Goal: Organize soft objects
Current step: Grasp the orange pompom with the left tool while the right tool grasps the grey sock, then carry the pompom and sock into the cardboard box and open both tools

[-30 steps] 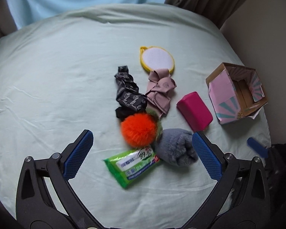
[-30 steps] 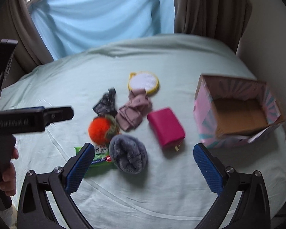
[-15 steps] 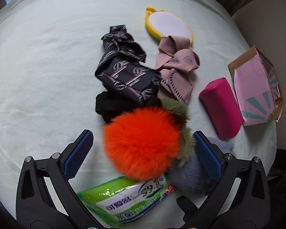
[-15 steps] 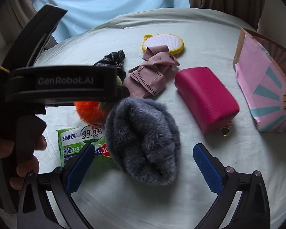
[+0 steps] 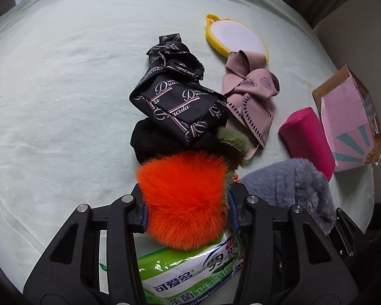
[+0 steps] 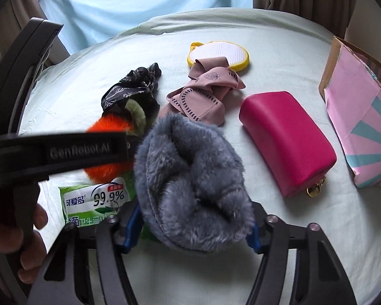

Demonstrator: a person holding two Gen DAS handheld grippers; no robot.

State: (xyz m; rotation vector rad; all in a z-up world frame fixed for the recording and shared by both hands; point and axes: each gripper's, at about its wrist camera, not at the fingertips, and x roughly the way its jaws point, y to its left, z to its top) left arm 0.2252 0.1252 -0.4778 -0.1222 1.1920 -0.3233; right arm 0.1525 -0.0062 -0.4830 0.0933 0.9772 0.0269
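Note:
My left gripper (image 5: pixel 186 209) is shut on an orange furry pom-pom (image 5: pixel 184 195) with a green furry loop (image 5: pixel 235 139); the pom-pom also shows in the right wrist view (image 6: pixel 106 127), partly behind the left gripper's body. My right gripper (image 6: pixel 194 226) is shut on a grey fluffy pouch (image 6: pixel 190 178), which also shows in the left wrist view (image 5: pixel 292 180). A black printed scarf (image 5: pixel 175 94), a dusty-pink cloth (image 5: pixel 249 96) and a magenta pouch (image 6: pixel 287 139) lie on the pale green sheet.
A green wet-wipes pack (image 5: pixel 190 277) lies under the pom-pom. A yellow-rimmed round pad (image 5: pixel 237 38) lies at the back. A pink and teal cardboard box (image 6: pixel 363 127) stands at the right edge. Curtains and a wall lie beyond the bed.
Both grippers moved down and forward onto the pile and closed: the left on the orange pom-pom, the right on the grey pouch.

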